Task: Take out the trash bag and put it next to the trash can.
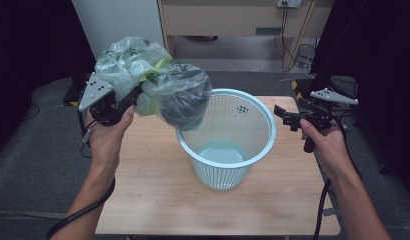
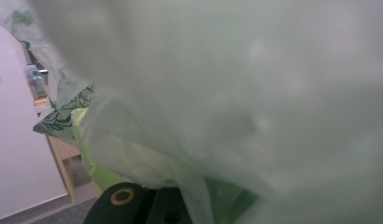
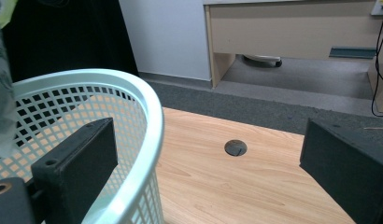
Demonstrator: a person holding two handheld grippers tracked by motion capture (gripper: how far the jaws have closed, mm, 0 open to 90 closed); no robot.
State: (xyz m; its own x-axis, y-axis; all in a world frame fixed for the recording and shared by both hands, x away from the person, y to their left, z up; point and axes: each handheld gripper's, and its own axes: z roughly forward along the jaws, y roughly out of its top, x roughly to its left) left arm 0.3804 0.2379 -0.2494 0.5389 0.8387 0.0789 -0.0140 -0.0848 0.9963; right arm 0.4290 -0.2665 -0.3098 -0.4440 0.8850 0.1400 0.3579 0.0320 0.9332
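We pinch the bag (image 1: 158, 82) in our left gripper (image 1: 127, 102); it hangs right of those fingers, over the basket (image 1: 228, 137) rim (our right gripper (image 1: 284, 116) waits wide open, empty).

Bare forearms, no sleeves. Black left gripper (image 1: 135, 96) and right gripper (image 1: 282, 114), each with grey three-cornered plate, trailing black cable.

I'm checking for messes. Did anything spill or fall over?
Nothing has spilled. The mesh basket stands upright on the wooden table. The left hand-held gripper holds a stuffed plastic bag in the air beside the basket's rim. The right hand-held gripper is open.
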